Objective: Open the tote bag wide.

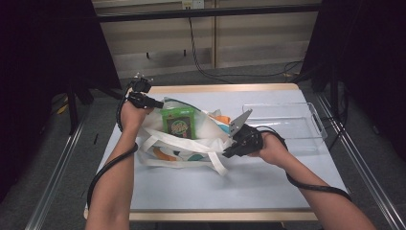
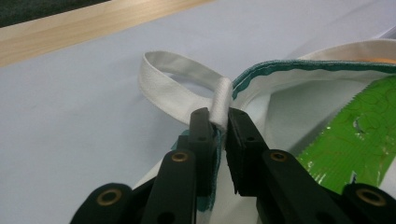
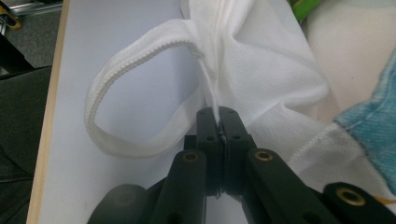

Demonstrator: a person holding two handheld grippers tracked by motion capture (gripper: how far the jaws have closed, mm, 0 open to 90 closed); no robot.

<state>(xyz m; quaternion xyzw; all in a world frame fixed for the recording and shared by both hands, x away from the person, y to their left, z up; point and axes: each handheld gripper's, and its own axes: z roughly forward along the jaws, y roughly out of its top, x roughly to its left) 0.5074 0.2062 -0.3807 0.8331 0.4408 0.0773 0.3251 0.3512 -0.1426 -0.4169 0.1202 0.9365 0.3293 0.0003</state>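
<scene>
A white cloth tote bag [image 1: 191, 146] with coloured patches lies on the table, its mouth pulled wide. A green snack packet [image 1: 179, 121] stands in the opening. My left gripper [image 1: 154, 103] at the bag's far left rim is shut on the bag's teal-edged rim beside a white strap [image 2: 173, 88]; the green packet [image 2: 355, 140] shows just right of the jaws. My right gripper [image 1: 230, 151] at the bag's near right side is shut on a fold of the white bag cloth [image 3: 243, 60], with a strap loop [image 3: 126, 102] hanging to its left.
A clear plastic tray [image 1: 306, 136] sits on the table to the right of the bag, behind my right hand. The pale blue tabletop [image 1: 201, 187] has a wooden edge. Black cables trail from both grippers along the forearms. Dark curtains flank the table.
</scene>
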